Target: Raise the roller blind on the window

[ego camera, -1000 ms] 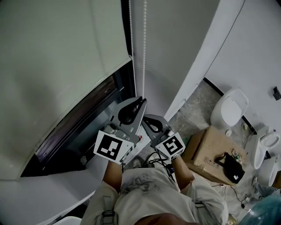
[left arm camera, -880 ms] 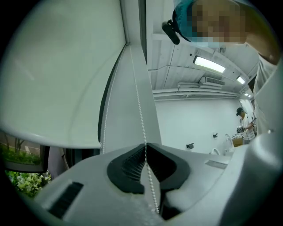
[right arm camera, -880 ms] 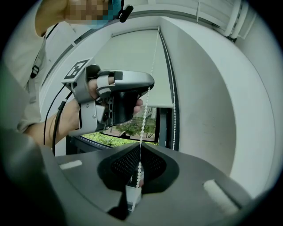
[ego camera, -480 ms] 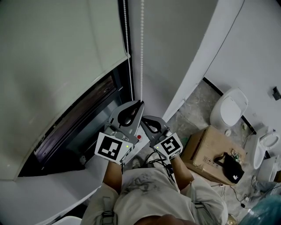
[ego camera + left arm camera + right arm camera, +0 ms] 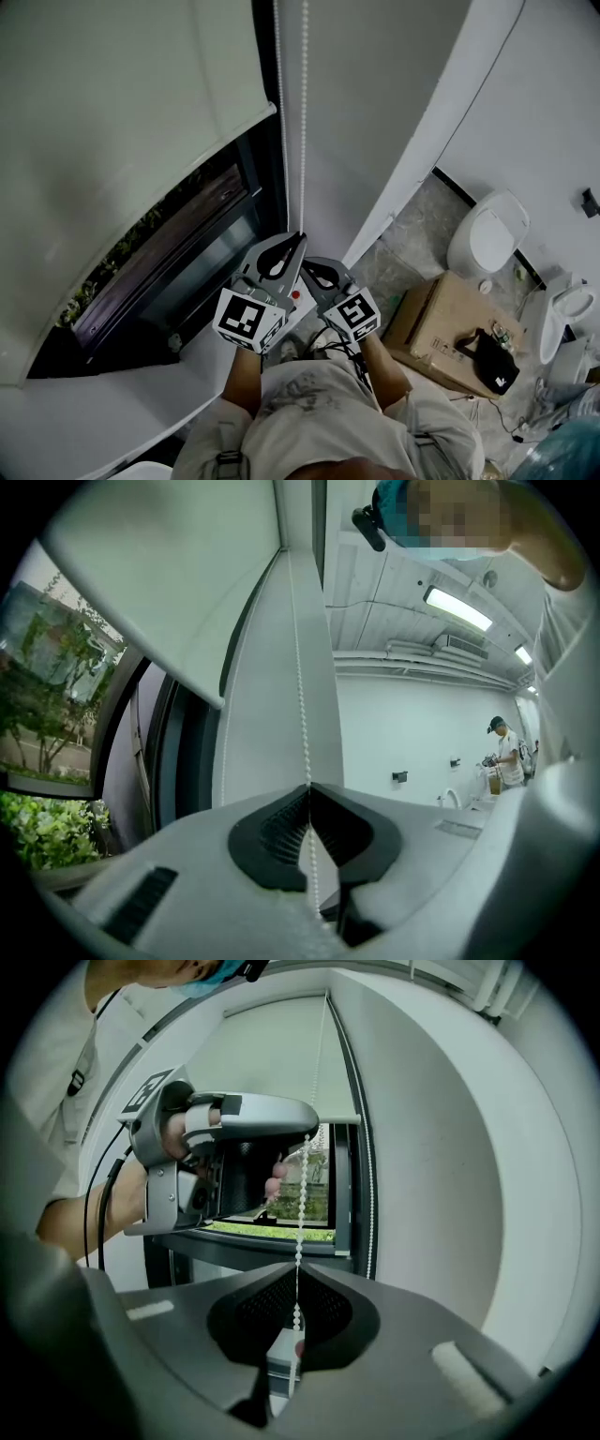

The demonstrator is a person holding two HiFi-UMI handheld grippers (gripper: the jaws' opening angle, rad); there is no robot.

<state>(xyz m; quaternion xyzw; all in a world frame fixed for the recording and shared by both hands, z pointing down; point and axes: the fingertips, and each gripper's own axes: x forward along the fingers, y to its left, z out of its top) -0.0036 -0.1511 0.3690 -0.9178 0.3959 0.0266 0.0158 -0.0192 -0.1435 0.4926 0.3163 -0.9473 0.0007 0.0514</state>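
At the window, left claw and right claw clamp the bead chain.

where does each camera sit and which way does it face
Head view: on the person's head, looking steeply down at pale grey roller blind, white bead chain, left gripper, right gripper; forearms, torso show.
Left gripper view: on the left gripper, looking up along jaws shut on the chain; person's head shows above.
Right gripper view: on the right gripper, facing the dark-framed window, jaws shut on the chain; person's left hand shows.
Shared: head and right gripper views both show the left gripper.
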